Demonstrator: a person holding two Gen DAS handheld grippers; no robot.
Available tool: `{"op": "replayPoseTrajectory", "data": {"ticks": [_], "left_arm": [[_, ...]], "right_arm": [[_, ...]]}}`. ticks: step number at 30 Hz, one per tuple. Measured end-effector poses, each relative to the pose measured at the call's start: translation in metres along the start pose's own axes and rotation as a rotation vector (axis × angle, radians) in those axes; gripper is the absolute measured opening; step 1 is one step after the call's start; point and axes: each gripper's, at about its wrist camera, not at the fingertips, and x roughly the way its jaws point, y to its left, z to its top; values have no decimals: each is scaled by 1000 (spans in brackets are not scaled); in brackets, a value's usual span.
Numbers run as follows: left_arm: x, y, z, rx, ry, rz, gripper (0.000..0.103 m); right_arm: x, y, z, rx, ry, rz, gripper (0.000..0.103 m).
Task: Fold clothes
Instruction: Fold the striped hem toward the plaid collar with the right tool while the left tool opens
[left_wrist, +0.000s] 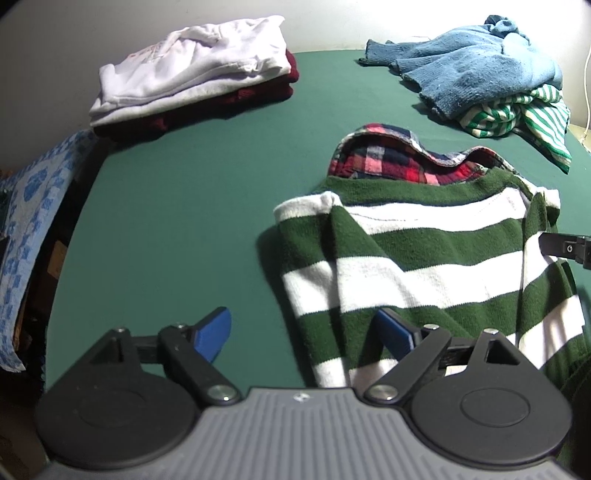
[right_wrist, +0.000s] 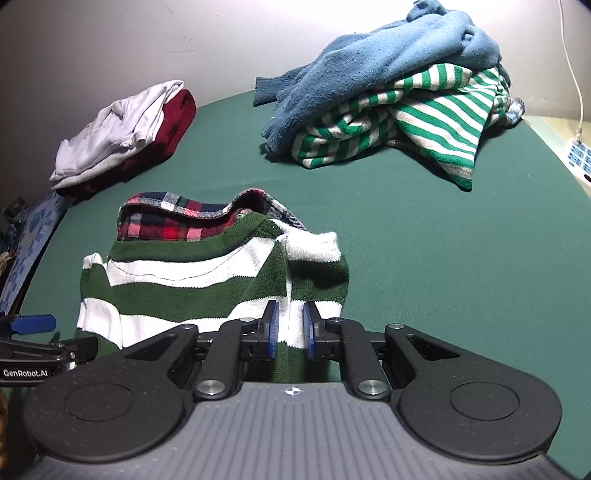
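Note:
A green-and-white wide-striped sweater (left_wrist: 424, 266) (right_wrist: 192, 291) lies folded on the green table cover (left_wrist: 203, 203), partly over a folded red plaid shirt (left_wrist: 388, 158) (right_wrist: 173, 218). My left gripper (left_wrist: 304, 332) stands wide open at the sweater's left edge, with one blue pad over the knit and the other over bare cover. Neither pad presses the cloth. My right gripper (right_wrist: 290, 326) is shut on the sweater's near right edge, and a strip of knit runs between its blue pads. In the left wrist view its tip (left_wrist: 565, 249) shows at the sweater's right side.
A folded stack, white top (left_wrist: 192, 70) (right_wrist: 118, 136) over dark red, sits at the far left. A loose pile of a blue sweater (left_wrist: 480, 70) (right_wrist: 369, 62) and a thin-striped green garment (right_wrist: 406, 125) lies at the far right. A power strip (right_wrist: 580, 158) sits off the right edge.

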Motion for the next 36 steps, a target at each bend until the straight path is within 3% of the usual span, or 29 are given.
{"op": "replayPoseTrajectory", "data": {"ticks": [11, 19, 23, 28, 31, 36], "left_arm": [[14, 8, 13, 19, 19, -39, 102], [14, 11, 7, 20, -5, -53, 102], [8, 15, 2, 29, -33, -84, 96], [7, 25, 3, 31, -65, -123, 98], [12, 32, 7, 24, -77, -130, 98], [23, 38, 15, 43, -74, -203, 99]], "right_arm": [[7, -4, 7, -2, -15, 19, 12], [7, -2, 4, -46, -24, 19, 13], [5, -4, 4, -35, -20, 25, 14], [-5, -26, 3, 134, -18, 63, 19], [-4, -30, 4, 126, -17, 40, 33], [2, -34, 9, 103, -21, 80, 46]]}}
